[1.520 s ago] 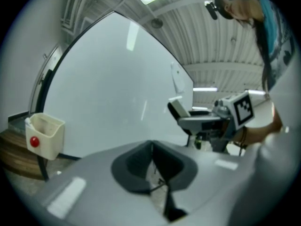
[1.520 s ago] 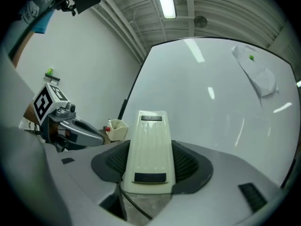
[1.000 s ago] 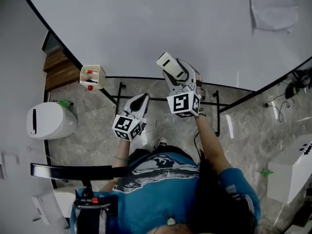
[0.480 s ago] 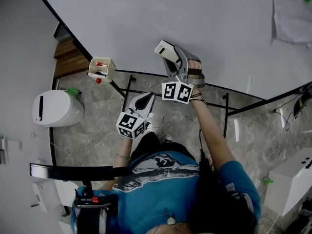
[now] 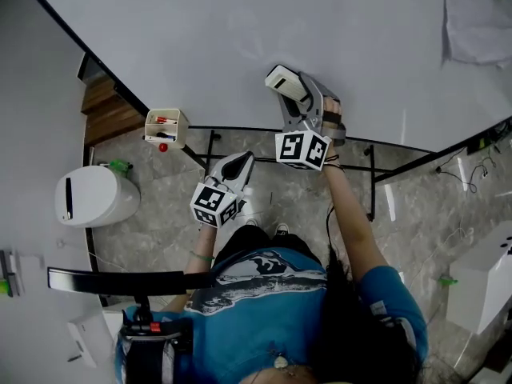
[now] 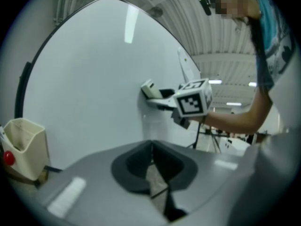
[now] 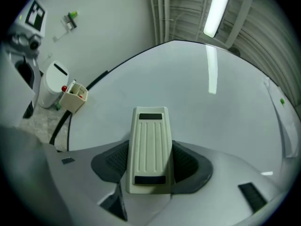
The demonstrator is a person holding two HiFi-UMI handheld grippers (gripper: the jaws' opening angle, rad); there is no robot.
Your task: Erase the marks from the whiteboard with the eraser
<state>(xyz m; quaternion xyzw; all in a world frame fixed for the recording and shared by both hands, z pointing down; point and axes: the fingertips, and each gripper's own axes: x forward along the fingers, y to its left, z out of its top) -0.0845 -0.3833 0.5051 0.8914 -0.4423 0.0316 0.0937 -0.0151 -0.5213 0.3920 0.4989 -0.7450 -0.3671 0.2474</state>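
One eraser (image 5: 286, 83) is resting against the one whiteboard (image 5: 200, 38), with the right gripper (image 7: 149, 164) grasping it. The left gripper (image 6: 152, 164), clenched and empty, is hanging at its 7 o'clock. One marker box (image 5: 166, 126) is hanging at its 9 o'clock.

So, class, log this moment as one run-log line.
right gripper: shut on cream ribbed plastic eraser | eraser: at white whiteboard | left gripper: shut, empty, held lower

My left gripper (image 6: 151, 160) has its jaws closed together with nothing between them, facing the whiteboard (image 6: 89, 74). Further along, my right gripper (image 6: 159, 96) holds the eraser (image 6: 148, 89) against the board. A beige holder (image 6: 26, 142) with a red-capped thing hangs at the left edge.
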